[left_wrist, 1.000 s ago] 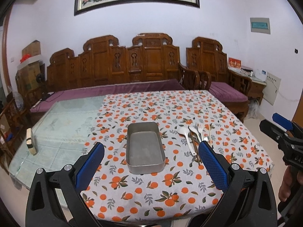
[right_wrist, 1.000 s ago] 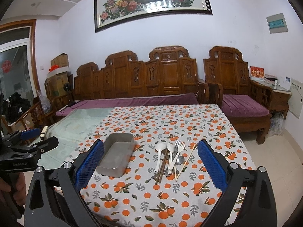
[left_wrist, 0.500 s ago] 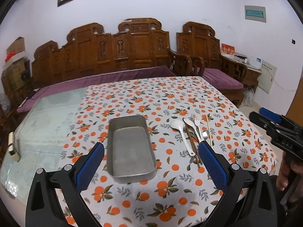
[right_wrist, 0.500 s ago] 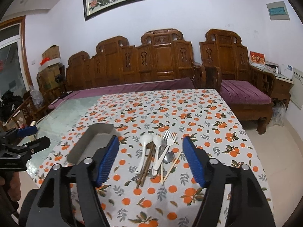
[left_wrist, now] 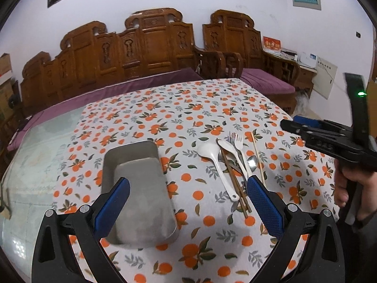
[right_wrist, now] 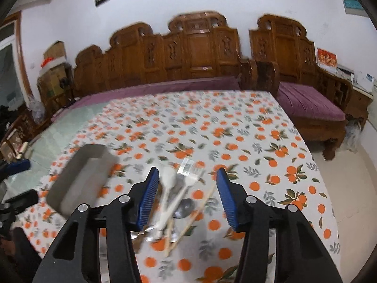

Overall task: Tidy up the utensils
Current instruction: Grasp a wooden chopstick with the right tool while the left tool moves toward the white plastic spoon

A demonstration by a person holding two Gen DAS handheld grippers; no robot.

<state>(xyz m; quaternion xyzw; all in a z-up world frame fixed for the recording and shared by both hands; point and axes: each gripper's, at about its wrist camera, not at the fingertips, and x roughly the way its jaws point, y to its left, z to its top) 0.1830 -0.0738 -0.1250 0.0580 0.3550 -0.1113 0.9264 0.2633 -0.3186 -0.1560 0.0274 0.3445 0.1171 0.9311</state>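
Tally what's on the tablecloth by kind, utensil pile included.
White spoons: 2
Forks: 2
Metal spoon: 1 visible
Dark chopsticks: 2
Light chopstick: 1
Metal tray: 1
Total: 9; the pile may hide more.

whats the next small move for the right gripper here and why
Probably lower the right gripper a little further onto the utensil pile and close on one piece, such as the white spoon. Its fingers are open and already straddle the pile, nothing is held, and the metal tray beside it on the tablecloth is empty. The right wrist view is blurred, so exact alignment is hard to judge.
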